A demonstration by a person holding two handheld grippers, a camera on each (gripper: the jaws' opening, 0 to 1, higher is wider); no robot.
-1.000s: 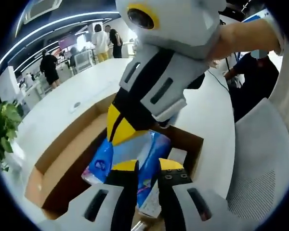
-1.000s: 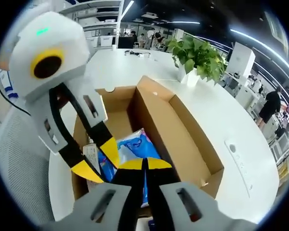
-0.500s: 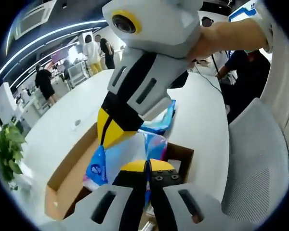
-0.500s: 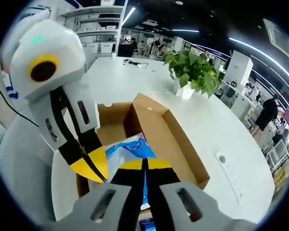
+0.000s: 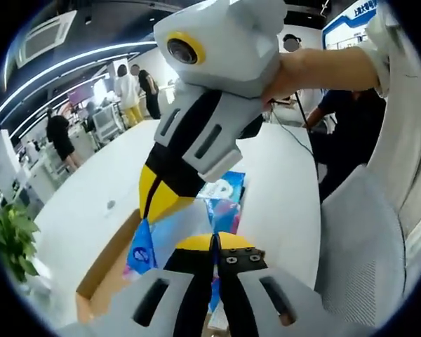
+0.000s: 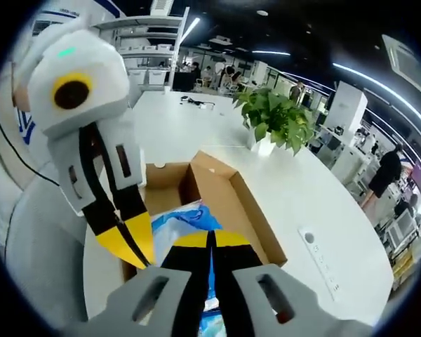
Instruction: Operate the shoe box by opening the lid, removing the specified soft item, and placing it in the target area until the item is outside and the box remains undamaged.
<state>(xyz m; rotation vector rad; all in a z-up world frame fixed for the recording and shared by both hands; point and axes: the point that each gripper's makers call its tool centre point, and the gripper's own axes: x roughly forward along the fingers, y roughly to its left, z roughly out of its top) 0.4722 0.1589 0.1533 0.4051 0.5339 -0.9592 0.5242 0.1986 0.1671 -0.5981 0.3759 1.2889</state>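
Both grippers have pulled up over the last second, so the blue pack (image 6: 189, 223) is lifting clear of the shoe box (image 6: 240, 203); extraction looks nearly done. The left gripper (image 5: 214, 242) and right gripper (image 6: 211, 239) are each clamped tight on the pack, which hangs above the box's open well, the potted plant (image 6: 275, 116) beyond.

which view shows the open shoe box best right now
The right gripper view: the shoe box shows its cardboard walls, a corner and its open top on the white table. In the left gripper view only one wall and part of the rim show, the rest hidden behind both grippers and the blue soft pack.
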